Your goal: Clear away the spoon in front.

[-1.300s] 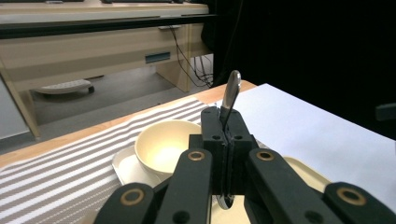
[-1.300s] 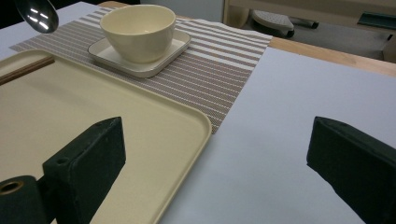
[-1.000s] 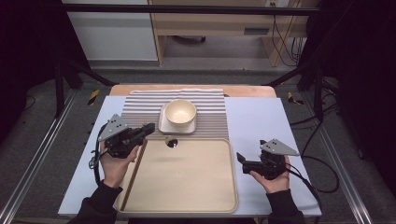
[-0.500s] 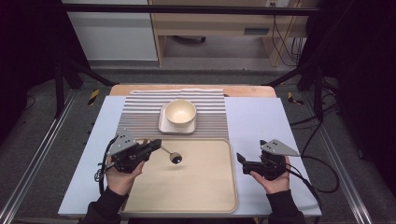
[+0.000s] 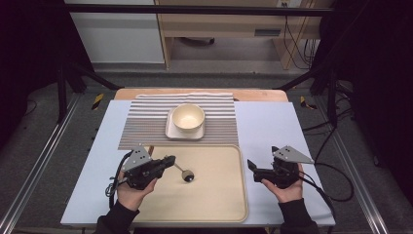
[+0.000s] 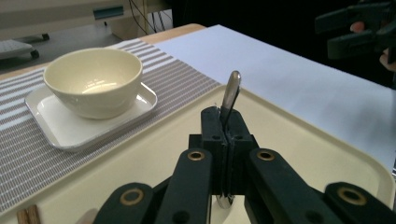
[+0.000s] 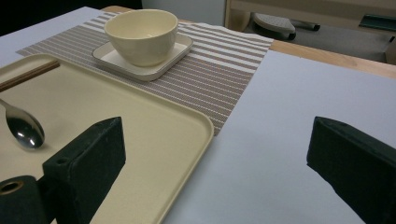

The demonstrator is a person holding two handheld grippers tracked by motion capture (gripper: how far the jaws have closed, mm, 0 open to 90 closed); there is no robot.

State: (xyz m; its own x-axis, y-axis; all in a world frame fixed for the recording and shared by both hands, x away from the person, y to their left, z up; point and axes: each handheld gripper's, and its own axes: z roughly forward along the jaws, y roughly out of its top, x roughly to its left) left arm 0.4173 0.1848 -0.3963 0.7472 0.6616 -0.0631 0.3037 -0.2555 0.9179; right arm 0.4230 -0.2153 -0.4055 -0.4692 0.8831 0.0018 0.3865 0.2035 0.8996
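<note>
Black tools [image 5: 168, 160], grey plates [image 5: 139, 157], dark sleeves [image 5: 115, 219].

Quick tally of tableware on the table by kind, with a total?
Cream round bowl: 1
Cream square plate under the bowl: 1
Metal spoon, held by the shut left gripper: 1
Beige rectangular tray: 1
Grey striped placemat: 1
Brown wooden chopsticks, as a pair: 1
Total: 6
</note>
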